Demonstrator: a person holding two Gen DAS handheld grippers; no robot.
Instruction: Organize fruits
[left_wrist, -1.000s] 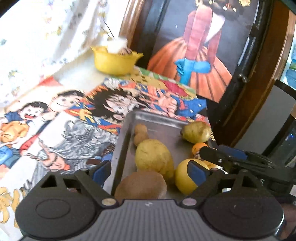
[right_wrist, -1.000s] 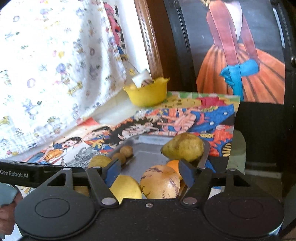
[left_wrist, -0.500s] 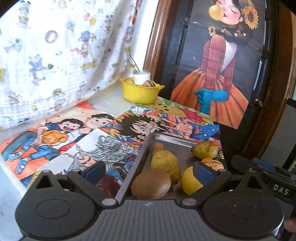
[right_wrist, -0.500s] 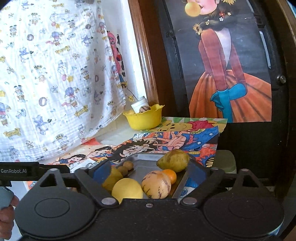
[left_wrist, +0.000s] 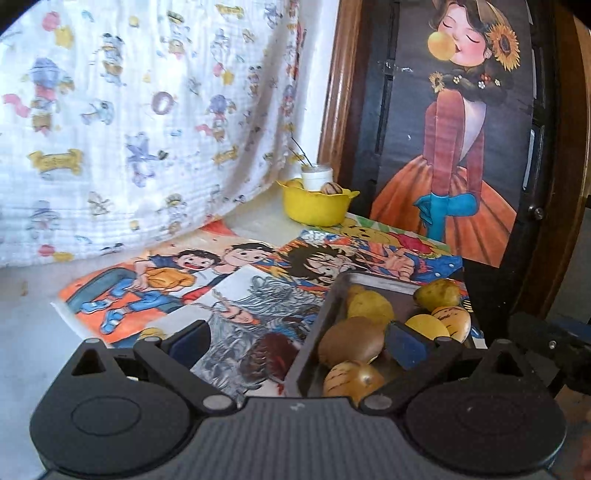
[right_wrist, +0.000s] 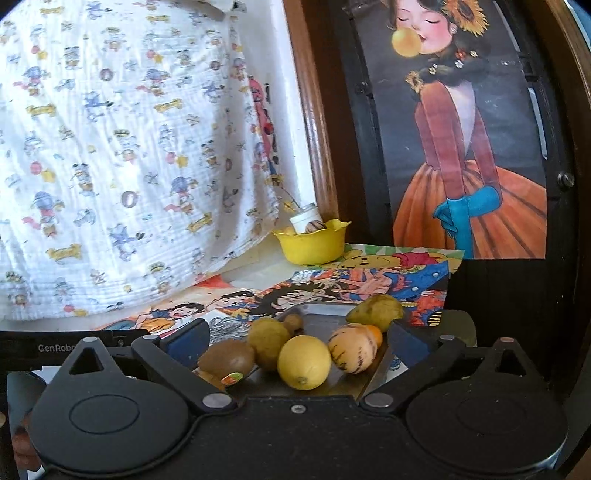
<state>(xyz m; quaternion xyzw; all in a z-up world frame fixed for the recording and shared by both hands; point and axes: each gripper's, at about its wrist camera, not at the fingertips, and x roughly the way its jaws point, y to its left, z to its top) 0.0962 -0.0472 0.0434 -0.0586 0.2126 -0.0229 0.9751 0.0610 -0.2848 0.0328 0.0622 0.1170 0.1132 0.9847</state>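
Note:
A metal tray (left_wrist: 320, 321) lies on the cartoon posters. It holds a brown kiwi (left_wrist: 351, 341), a lemon (left_wrist: 424, 326), a striped melon (left_wrist: 452, 319), a pear (left_wrist: 437, 293) and other fruits. My left gripper (left_wrist: 299, 341) stands open over the tray's left rim and grips nothing. In the right wrist view the kiwi (right_wrist: 227, 358), lemon (right_wrist: 304, 362), striped melon (right_wrist: 352, 349) and pear (right_wrist: 375, 312) lie on the tray (right_wrist: 325, 314). The jaws of my right gripper (right_wrist: 297, 343) are opening, and the fruits sit just beyond its fingers, untouched.
A yellow bowl (left_wrist: 316, 206) with a white cup and a striped fruit stands at the back, by a wooden frame. A printed cloth (left_wrist: 129, 129) hangs at the left. A dark panel (left_wrist: 461, 147) with a painted figure stands behind the tray. The table's right edge lies just past the tray.
Both grippers have drawn back from the tray and tilted upward, so the fruits look smaller. The jaws of both have widened. The fruits have stayed on the tray.

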